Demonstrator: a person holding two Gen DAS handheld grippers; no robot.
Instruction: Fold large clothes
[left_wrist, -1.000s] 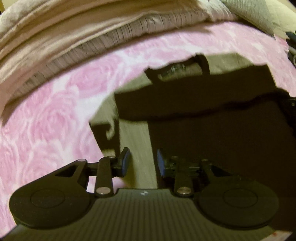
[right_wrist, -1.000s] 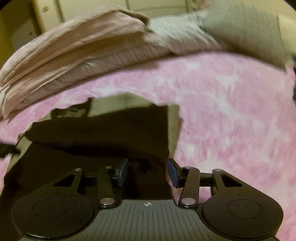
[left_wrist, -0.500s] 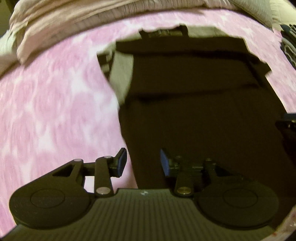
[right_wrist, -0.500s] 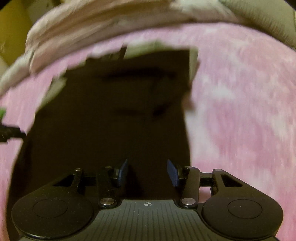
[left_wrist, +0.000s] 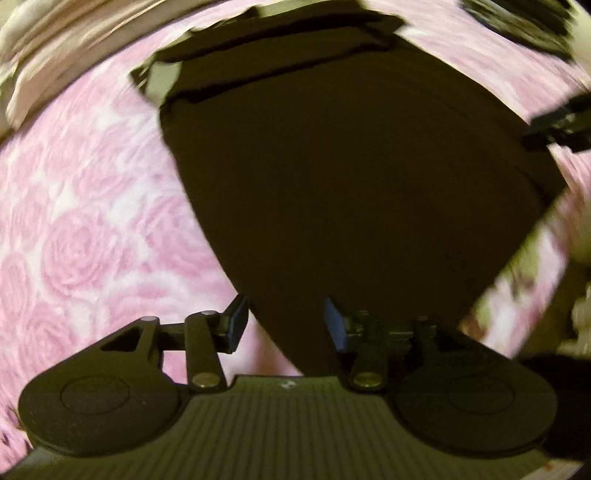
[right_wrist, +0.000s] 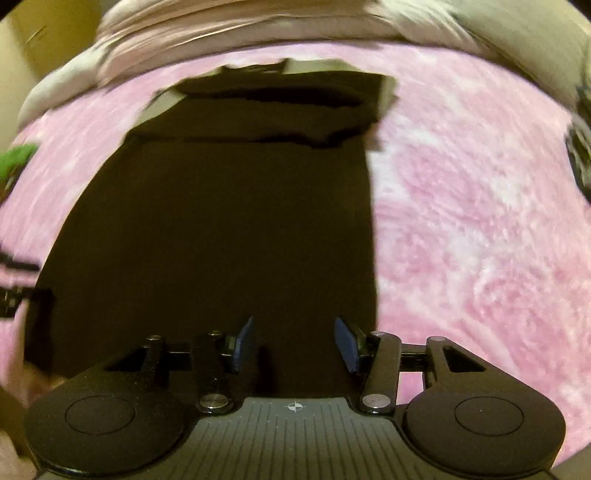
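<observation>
Right wrist view: I'm hovering both grippers, right gripper (right_wrist: 293, 345) parted and empty, left gripper (left_wrist: 282, 325) opening on nothing, over the near end of the dark garment (right_wrist: 221, 221), stretching lengthwise away from me.

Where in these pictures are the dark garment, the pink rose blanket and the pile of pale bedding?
dark garment (right_wrist: 229, 229), right wrist view, middle of its flat body
pink rose blanket (left_wrist: 81, 236), left wrist view, bare patch
pale bedding (right_wrist: 221, 22), right wrist view, folded top layers

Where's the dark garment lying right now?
The dark garment lies spread on the pink rose blanket, centre-left in the right wrist view, below the pale bedding.
</observation>
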